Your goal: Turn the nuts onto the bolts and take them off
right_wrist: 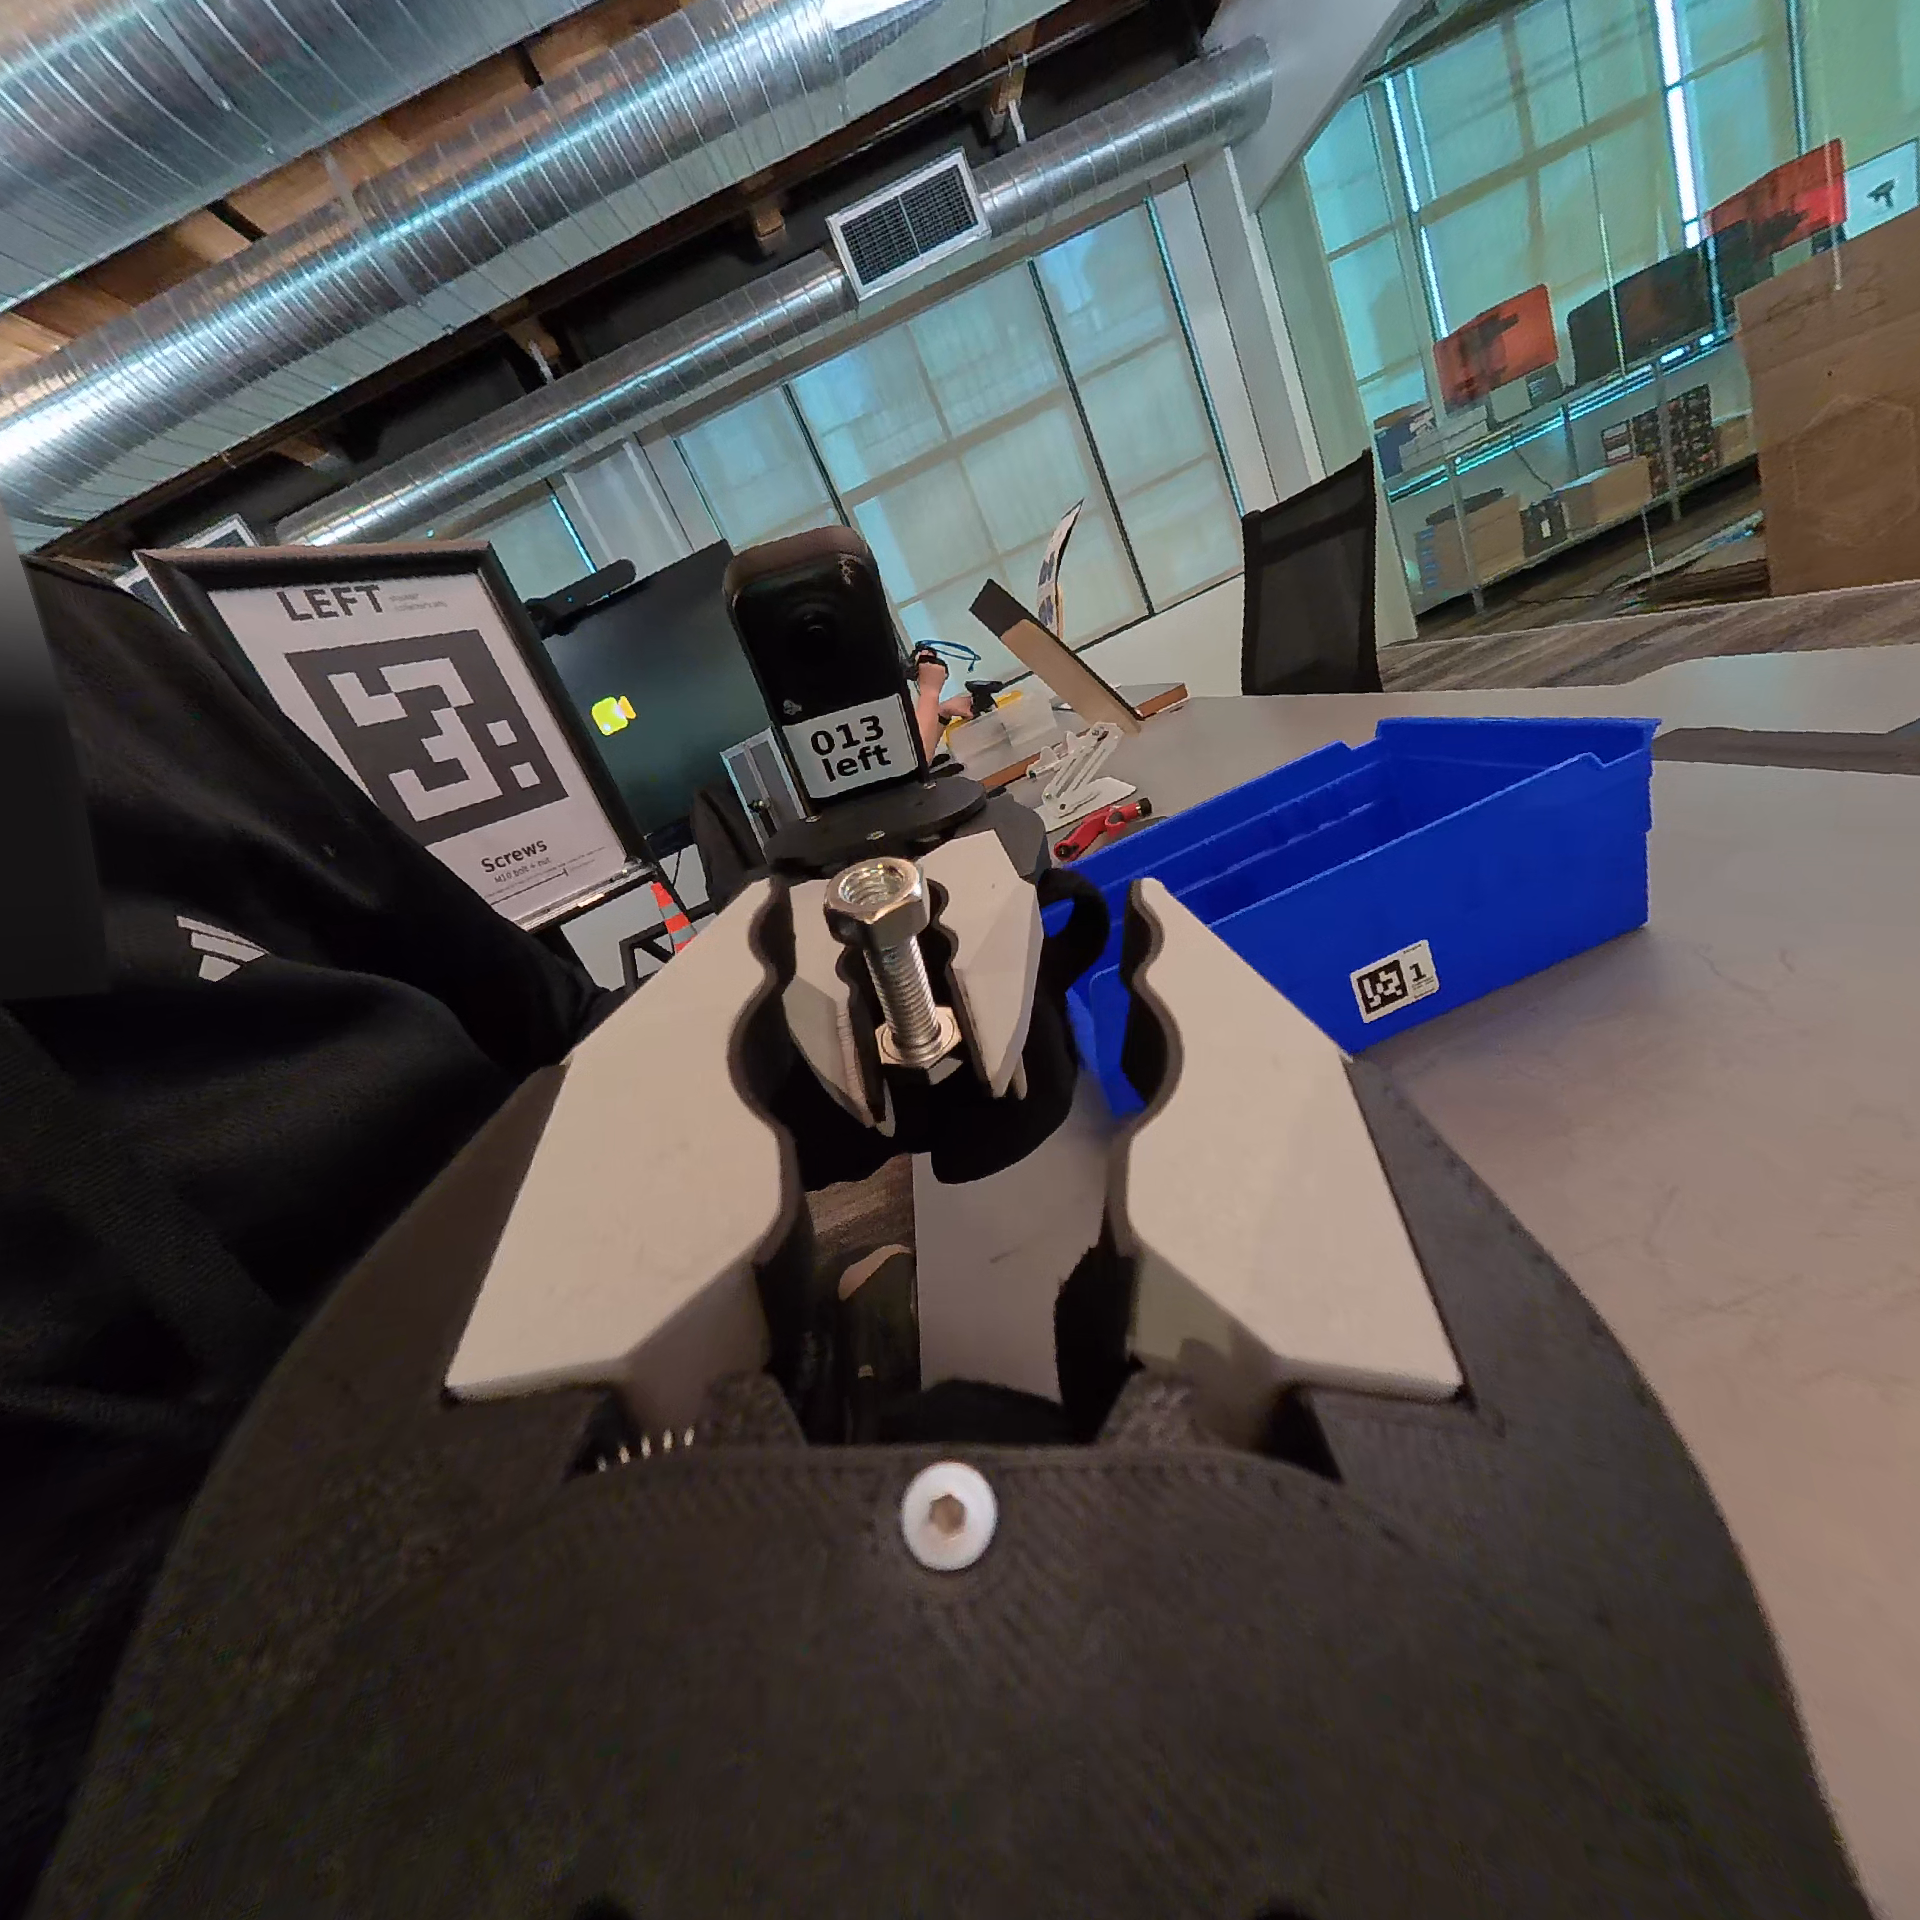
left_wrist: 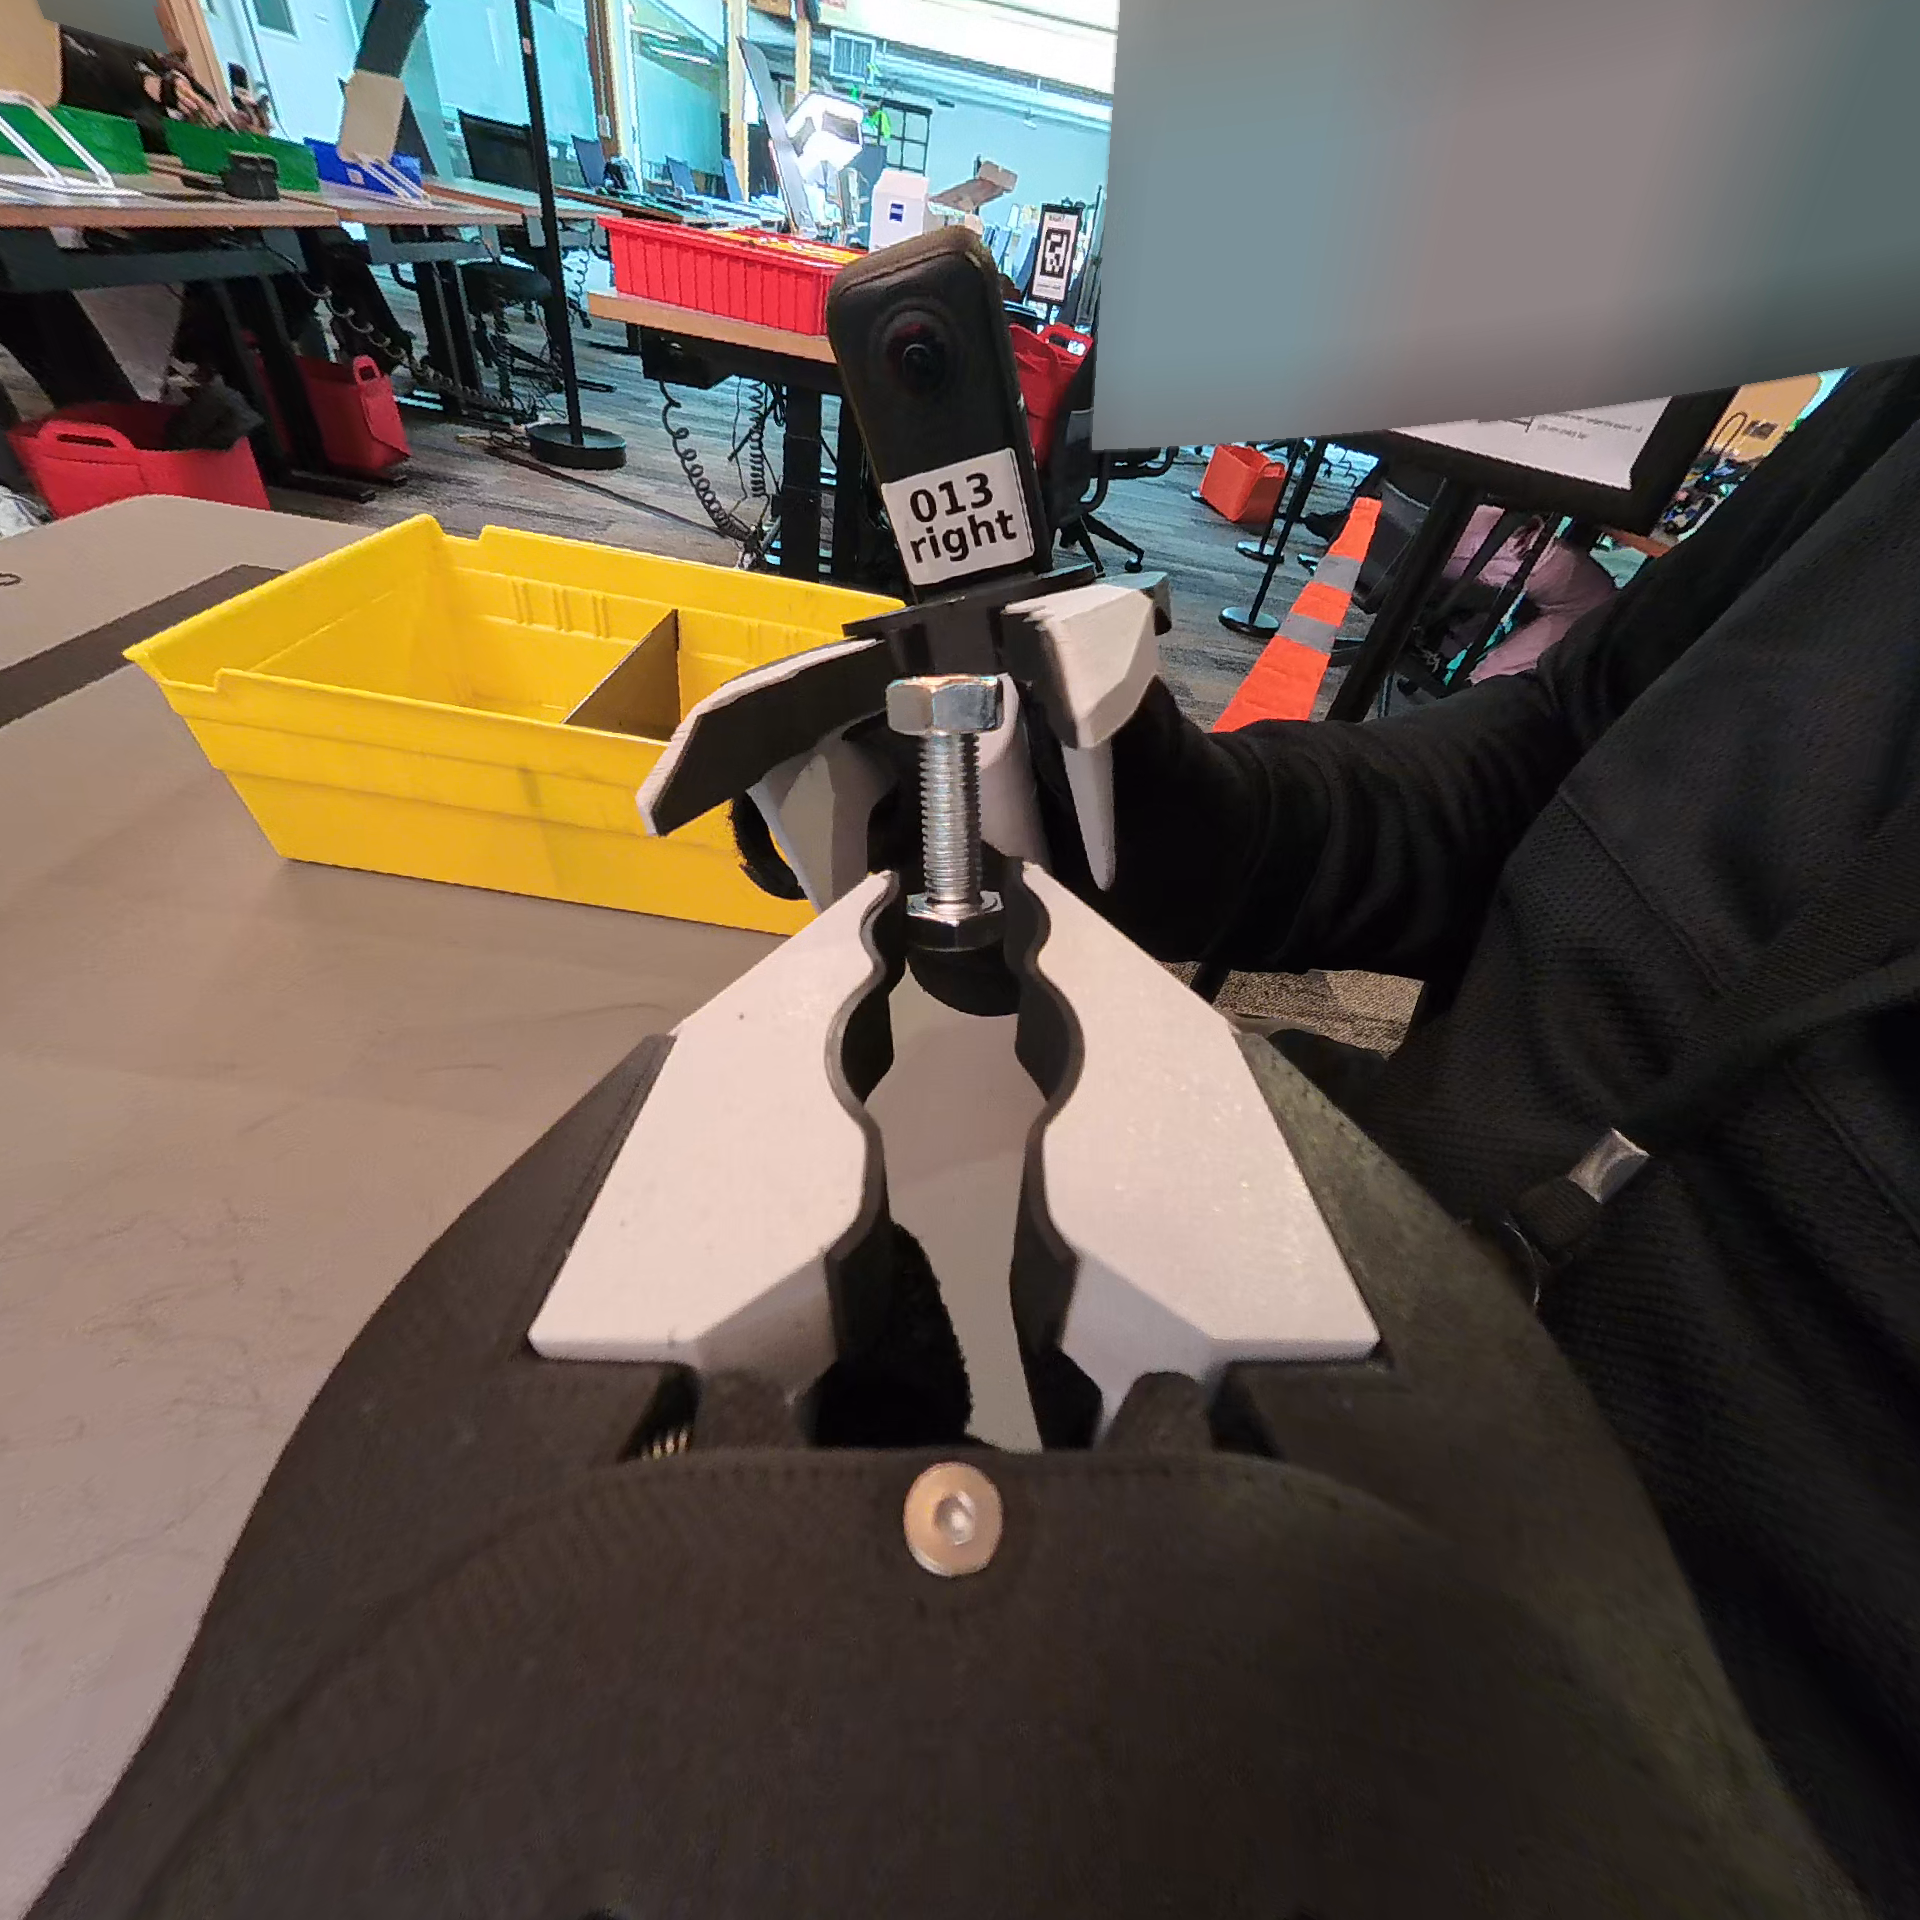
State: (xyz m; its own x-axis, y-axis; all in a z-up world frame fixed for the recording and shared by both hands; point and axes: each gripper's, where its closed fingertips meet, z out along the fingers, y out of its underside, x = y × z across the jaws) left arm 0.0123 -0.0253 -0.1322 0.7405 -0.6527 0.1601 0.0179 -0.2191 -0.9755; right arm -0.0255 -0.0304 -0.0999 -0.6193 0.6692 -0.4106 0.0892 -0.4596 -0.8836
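Observation:
A silver bolt point(left_wrist: 951, 800) stands upright above the table edge. My left gripper point(left_wrist: 958, 896) is shut on the bolt's hex head point(left_wrist: 952, 911), which sits at the bottom end. A hex nut point(left_wrist: 943, 707) sits on the bolt's free top end. In the right wrist view the nut point(right_wrist: 878, 902) faces me with its threaded hole showing, and the bolt point(right_wrist: 902, 982) runs back to the left gripper point(right_wrist: 914, 1044). My right gripper point(right_wrist: 956, 909) is wide open, with a finger on each side of the nut and not touching it. It also shows in the left wrist view point(left_wrist: 883, 831).
A yellow divided bin point(left_wrist: 312, 717) stands on the grey table point(left_wrist: 260, 1091) to the left. A blue bin point(right_wrist: 1507, 883) stands on the table to the right. A framed marker sign point(right_wrist: 416, 727) stands behind. A person's black sleeve point(left_wrist: 1403, 790) and torso fill one side.

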